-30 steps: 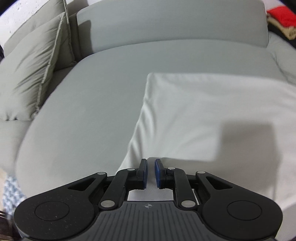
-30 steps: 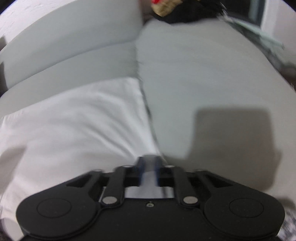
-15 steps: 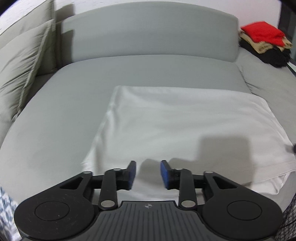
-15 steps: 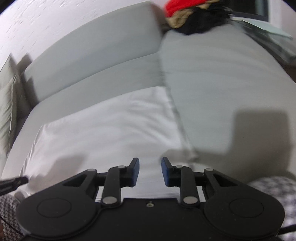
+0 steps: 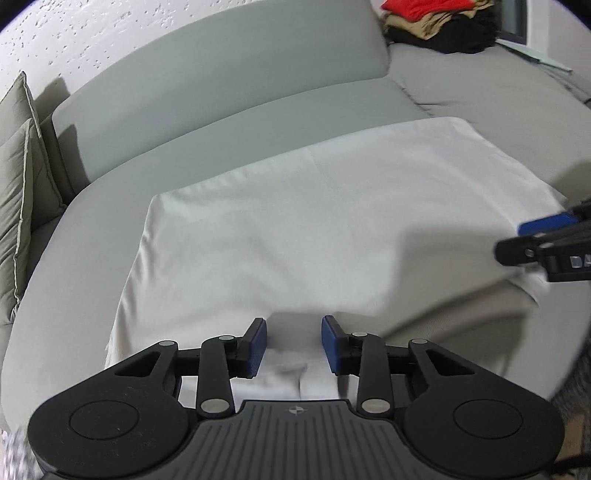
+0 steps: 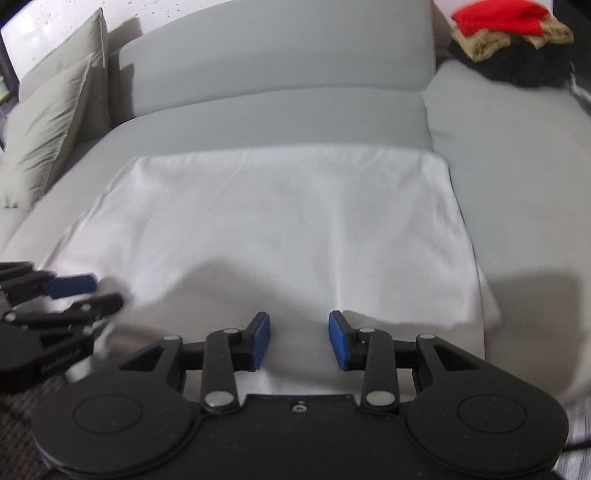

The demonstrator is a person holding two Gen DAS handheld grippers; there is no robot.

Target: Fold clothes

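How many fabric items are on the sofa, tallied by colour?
White: 1, the folded white garment
Red: 1, the red garment topping the pile
Tan: 1, the tan garment
Black: 1, the black garment
Olive: 2, the cushions
Total: 6

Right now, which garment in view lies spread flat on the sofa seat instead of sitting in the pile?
The white garment, spread flat across the grey seat. The red, tan and black ones sit stacked at the far right corner.

A white garment (image 6: pixel 280 221) lies folded flat as a smooth rectangle on the grey sofa seat (image 6: pixel 517 166).
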